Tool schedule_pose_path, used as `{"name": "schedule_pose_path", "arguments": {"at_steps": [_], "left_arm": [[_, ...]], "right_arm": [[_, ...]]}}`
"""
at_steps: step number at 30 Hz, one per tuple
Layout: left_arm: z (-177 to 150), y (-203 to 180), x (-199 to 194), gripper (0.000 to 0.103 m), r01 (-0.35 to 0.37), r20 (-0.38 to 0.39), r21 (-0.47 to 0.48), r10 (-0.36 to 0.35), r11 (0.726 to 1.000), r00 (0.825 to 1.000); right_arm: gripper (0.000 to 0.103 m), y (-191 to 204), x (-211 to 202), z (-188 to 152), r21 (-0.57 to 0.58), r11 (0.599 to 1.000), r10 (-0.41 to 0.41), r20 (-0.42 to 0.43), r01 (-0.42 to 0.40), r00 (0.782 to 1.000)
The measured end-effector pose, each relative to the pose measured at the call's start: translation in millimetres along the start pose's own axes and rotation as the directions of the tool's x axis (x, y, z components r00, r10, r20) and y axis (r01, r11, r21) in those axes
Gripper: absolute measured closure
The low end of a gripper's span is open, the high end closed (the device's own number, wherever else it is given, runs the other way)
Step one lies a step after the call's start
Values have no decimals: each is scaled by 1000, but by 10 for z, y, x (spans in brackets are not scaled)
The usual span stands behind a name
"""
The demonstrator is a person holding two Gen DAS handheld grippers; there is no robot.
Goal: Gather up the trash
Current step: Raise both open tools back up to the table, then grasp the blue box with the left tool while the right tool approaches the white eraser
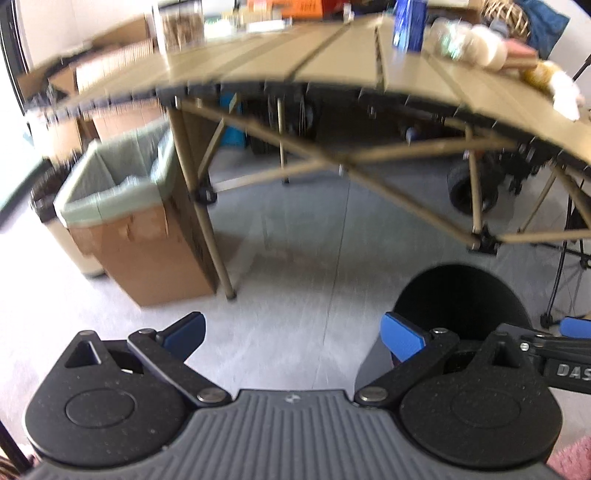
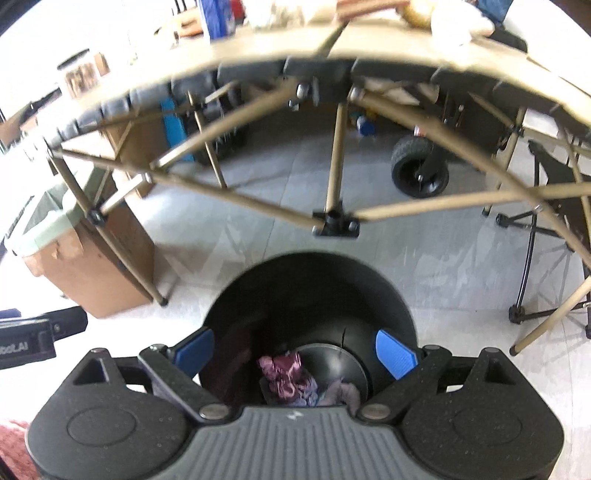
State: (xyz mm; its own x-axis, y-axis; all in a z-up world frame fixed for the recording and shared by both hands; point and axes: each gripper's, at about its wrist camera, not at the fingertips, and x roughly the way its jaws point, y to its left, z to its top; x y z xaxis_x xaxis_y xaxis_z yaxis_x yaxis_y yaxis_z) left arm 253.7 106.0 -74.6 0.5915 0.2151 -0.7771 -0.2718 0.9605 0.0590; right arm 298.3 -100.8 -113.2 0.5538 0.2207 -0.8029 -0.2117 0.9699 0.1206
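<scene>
1. A tan folding table (image 1: 332, 62) arches across the top of both my views, from 10 to 2 o'clock. Its slatted top sits on crossed tan legs (image 2: 334, 162). The pictures are blurred, so the small things along its far edge are hard to name: a blue carton (image 1: 408, 24), a clear jar (image 1: 181, 26) and some pale round lumps (image 1: 484, 46).

2. A cardboard box (image 1: 147, 251) lined with a pale green bag (image 1: 110, 177) stands on the grey floor (image 1: 295, 251) beside the table's left end, at about 9 o'clock in my left view. I cannot see what lies in it.

3. A black round bin (image 2: 314, 280) stands on the floor directly under my right gripper (image 2: 295, 350), filling the centre and 6 o'clock of that view. In my left view the same bin shows at 4 o'clock.

4. At the bottom of the bin lies the trash — crumpled wrappers (image 2: 291, 376) in dark pink and pale purple, bunched together against the near side.

5. My right gripper hangs over the bin's mouth with its blue pads (image 2: 395, 352) spread wide, nothing between them.

6. My left gripper (image 1: 291, 338) is over bare floor just left of the bin, its blue pads (image 1: 402, 336) likewise wide apart and empty.

7. A black wheel (image 2: 419, 171) rests on the floor behind the table, at 1 o'clock in my right view.
</scene>
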Motion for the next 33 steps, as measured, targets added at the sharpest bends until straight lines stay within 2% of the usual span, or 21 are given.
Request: {"name": "schedule_pose_path", "arguments": {"at_steps": [5,8,15,21,27,31,33], "left_arm": [[47,-103,-243,0,-1,122,19,-2,1000,993],[115,-171,-412,0,9,200,28,-14,1000,980],[330,-350,-703,0,36,314,46,-49,998,948],[645,-508,-847,0,54,403,36,-64,998,913],[1042,-643,-824,0,57,447,2,-52,998,893],[1293,-714,-765,0,78,468,-34,-54,996,882],[1386,-739,-719,0,83,474,-45,-52,996,879]], "right_arm": [[8,-50,-332,94,-19,1000,8,119,-6,993],[8,-75,-568,153,-50,999,8,212,3,977],[8,-158,-962,382,-84,996,-4,386,39,923],[8,-293,-1237,691,-72,994,-37,513,86,857],[8,-425,-1349,1052,-37,994,-63,606,107,793],[8,-488,-1290,1255,-10,992,-94,627,128,773],[8,-527,-1210,1363,1,992,-99,626,126,773]]}}
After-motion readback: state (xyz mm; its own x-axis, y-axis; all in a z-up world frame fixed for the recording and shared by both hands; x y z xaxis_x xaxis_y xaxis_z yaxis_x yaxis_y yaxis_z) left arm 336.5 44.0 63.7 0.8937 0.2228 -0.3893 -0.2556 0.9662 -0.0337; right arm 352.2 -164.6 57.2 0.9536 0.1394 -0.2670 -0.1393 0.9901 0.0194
